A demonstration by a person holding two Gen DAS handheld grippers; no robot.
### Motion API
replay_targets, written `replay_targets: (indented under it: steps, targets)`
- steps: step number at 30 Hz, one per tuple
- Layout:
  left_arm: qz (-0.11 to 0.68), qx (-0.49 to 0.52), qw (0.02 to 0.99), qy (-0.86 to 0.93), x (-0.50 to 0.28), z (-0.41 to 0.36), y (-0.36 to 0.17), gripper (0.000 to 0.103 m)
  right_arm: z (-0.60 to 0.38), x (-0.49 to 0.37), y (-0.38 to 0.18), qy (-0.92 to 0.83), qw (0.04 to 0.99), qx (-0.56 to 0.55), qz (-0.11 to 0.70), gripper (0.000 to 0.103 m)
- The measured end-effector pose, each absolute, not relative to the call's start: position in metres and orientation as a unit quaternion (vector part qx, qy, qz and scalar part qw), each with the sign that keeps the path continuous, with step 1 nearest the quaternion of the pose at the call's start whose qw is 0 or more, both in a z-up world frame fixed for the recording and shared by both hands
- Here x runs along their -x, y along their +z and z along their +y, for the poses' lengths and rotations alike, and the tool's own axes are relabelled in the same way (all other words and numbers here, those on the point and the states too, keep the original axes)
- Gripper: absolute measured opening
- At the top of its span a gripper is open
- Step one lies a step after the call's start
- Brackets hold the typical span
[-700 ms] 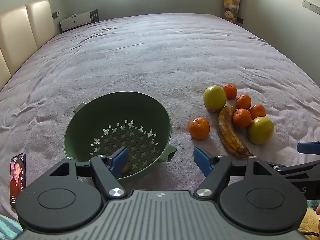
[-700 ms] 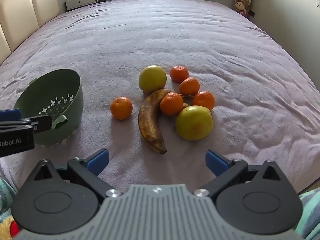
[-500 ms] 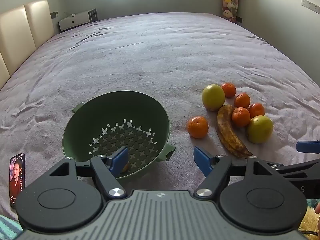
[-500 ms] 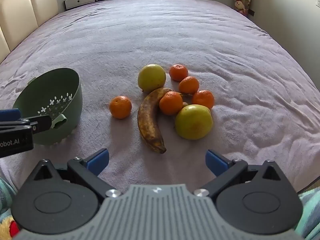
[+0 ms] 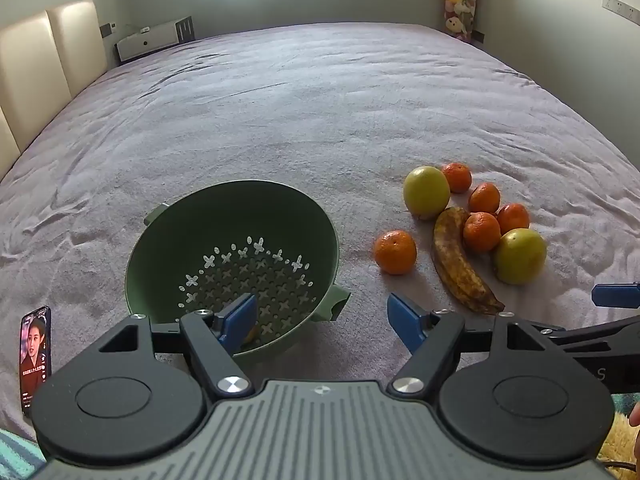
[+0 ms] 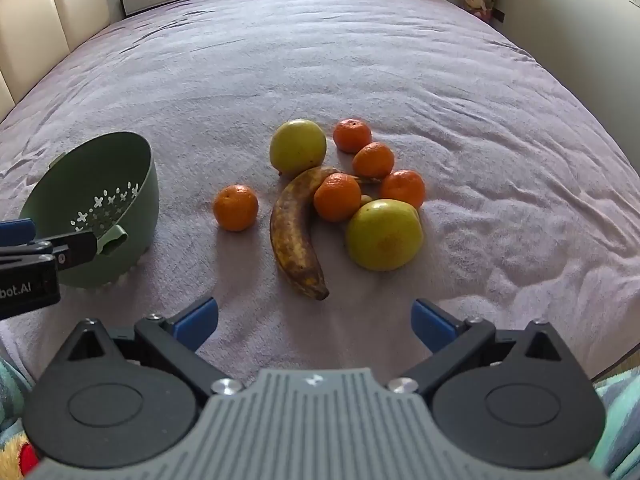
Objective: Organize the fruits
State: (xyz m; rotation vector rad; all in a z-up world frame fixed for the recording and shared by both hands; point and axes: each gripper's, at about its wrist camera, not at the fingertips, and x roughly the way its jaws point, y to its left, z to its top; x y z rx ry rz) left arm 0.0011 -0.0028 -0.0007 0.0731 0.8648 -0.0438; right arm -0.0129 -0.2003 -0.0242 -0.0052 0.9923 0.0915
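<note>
A green colander (image 5: 232,248) sits on a bed (image 5: 320,112) covered in a mauve blanket, tipped slightly so its perforated bowl faces the left hand-held gripper (image 5: 320,318), which hangs just in front of its near rim with jaws wide apart and nothing between them. To its right, well clear of the colander, the fruit lies in a loose cluster: a brown-spotted banana (image 6: 294,232), two yellow-green apples (image 6: 298,147), and five mandarins, one (image 6: 235,207) lying apart on the colander's side. The right hand-held gripper (image 6: 314,320) hovers short of the banana's tip, also fully open and empty, seemingly poised to pick first. A small yellowish object inside the colander is mostly hidden behind the left gripper's finger. A phone (image 5: 36,354) lies at the bed's near edge.
</note>
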Motion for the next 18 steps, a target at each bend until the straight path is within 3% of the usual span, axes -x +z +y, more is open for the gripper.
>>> replay_targets:
  steps: [18]
  targets:
    - [0.420, -0.034, 0.907, -0.020, -0.0011, -0.0027, -0.0007, 0.087, -0.2006, 0.0128, -0.0245, 0.043, 0.877, 0.005, 0.479, 0.099]
